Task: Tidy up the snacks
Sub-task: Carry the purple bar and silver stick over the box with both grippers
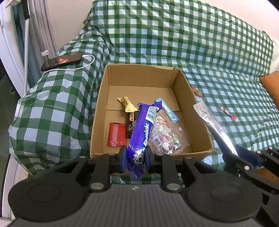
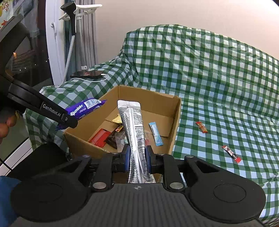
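Over the cardboard box (image 1: 139, 76) on the checked cloth (image 1: 209, 52), your left gripper (image 1: 135, 156) clamps the purple Alpenliebe pack (image 1: 141, 132), while your right gripper (image 2: 137, 157) pinches the silver sachet (image 2: 134, 125) above its near edge

We see a sofa (image 2: 218, 73) under a green-and-white checked cover, plain cream wall (image 2: 157, 14) behind. Grey curtains (image 2: 87, 40) and dark window glass (image 2: 29, 57) at left.
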{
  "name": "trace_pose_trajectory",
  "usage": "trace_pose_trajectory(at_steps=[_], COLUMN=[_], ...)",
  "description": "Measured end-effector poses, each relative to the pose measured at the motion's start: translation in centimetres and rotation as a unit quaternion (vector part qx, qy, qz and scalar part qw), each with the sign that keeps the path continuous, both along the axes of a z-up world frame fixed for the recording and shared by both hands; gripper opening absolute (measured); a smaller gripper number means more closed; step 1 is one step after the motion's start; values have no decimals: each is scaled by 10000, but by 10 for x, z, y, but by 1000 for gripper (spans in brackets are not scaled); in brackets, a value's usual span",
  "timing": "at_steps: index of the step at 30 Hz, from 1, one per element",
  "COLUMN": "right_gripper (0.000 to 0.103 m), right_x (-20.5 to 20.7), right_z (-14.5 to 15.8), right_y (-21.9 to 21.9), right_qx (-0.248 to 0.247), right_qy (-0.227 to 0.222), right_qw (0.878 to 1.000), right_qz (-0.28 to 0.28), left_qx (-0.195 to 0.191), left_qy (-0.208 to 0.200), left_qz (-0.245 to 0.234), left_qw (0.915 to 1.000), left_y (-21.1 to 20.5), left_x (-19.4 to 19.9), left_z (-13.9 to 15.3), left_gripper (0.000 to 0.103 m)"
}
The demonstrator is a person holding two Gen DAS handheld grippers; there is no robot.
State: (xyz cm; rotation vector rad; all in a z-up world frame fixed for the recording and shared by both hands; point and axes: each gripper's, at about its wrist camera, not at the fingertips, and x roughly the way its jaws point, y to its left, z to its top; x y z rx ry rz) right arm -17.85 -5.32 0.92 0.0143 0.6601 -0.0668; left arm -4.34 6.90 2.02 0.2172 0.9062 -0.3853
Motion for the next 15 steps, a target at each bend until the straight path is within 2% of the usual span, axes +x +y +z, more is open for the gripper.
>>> trace_pose_trajectory(at_steps=[15], right_gripper=[21], right_x=[25], right_z=[-7], right_y=[-7], right_qx=[6], right_qy=[194], right_qw=[9998], right_qz=[-46], left_qx=[5], left_qy=[154], left_qz=[90], left_qw=[9998], left_y=[-1], left_x=[19], left_z=[-9], left_gripper=[23])
